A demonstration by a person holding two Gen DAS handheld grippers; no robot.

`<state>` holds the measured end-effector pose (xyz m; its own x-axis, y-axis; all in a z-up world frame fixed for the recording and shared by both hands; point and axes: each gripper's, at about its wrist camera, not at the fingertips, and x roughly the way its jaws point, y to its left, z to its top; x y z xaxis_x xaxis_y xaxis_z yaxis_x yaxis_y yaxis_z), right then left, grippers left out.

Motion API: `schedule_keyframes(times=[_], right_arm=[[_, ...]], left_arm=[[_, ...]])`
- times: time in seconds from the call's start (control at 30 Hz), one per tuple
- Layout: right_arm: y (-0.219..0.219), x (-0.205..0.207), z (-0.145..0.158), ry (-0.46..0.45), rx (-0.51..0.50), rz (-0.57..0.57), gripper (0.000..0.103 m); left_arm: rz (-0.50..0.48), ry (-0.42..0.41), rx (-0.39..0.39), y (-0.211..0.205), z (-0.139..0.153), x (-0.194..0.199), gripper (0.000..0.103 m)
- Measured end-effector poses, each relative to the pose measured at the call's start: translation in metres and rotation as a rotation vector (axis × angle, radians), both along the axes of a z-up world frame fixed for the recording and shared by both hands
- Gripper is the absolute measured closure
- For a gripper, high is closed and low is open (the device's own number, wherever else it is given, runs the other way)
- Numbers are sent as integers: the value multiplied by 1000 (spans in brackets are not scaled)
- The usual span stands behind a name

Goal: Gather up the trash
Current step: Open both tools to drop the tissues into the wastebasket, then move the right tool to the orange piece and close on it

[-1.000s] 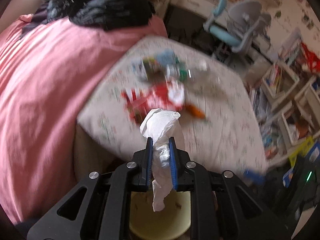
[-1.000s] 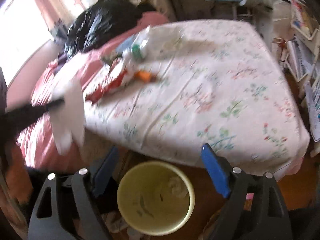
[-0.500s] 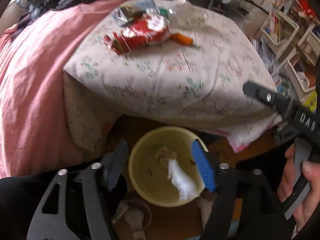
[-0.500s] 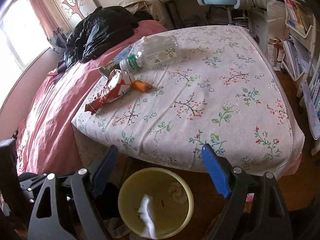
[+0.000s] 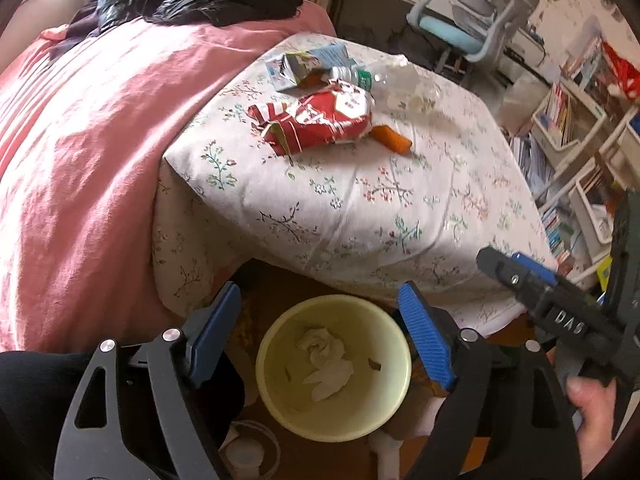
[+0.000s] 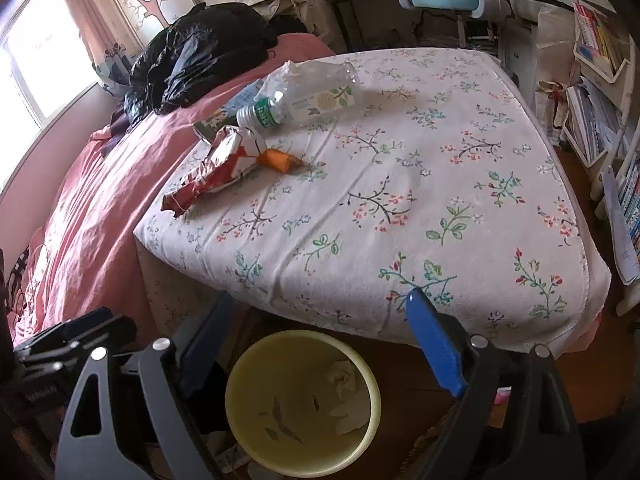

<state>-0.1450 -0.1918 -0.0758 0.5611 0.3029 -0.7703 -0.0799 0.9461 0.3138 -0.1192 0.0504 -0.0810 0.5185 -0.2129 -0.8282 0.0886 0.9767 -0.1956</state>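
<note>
Floral bedsheet (image 6: 400,200): plastic bottle (image 6: 304,96) lies on its side, cap toward the red wrapper (image 6: 216,168). I see both my left gripper (image 5: 320,340) and right gripper (image 6: 320,340) spread wide, empty, over the yellow bin (image 5: 400,376).

- The left wrist view is looking down, close over the yellow bin (image 5: 334,368), toward the floral bedsheet (image 5: 360,208).
- The right wrist view is sharing both, facing across the bed from beside it.

Floral sheet (image 6: 400,184) covers the near end of the bed; pink duvet (image 5: 80,152) covers the rest. Black bag (image 6: 200,56) sits on the duvet toward the window (image 6: 28,64). Blue-seated desk chair (image 5: 476,12) beyond the bed. Bookshelves (image 5: 568,120) along the right wall.
</note>
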Motion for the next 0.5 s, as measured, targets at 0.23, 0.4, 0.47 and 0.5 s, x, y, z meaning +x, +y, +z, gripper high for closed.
schedule_keyframes(times=[0.23,0.4,0.47,0.5], right_arm=[[2,-1,1,-6,-8,5,18],[1,0,0,-8,1,2,18],[1,0,1,-12,6,5,18],[2,0,2,-15,7,6,18]], left_arm=[[42,-40,-70,13,8,-1,24],[51,-68,-103,16,13,-1,24],[53,-78,-113,16,14,-1,23],[54,-81,-115,16,15,-2,23]])
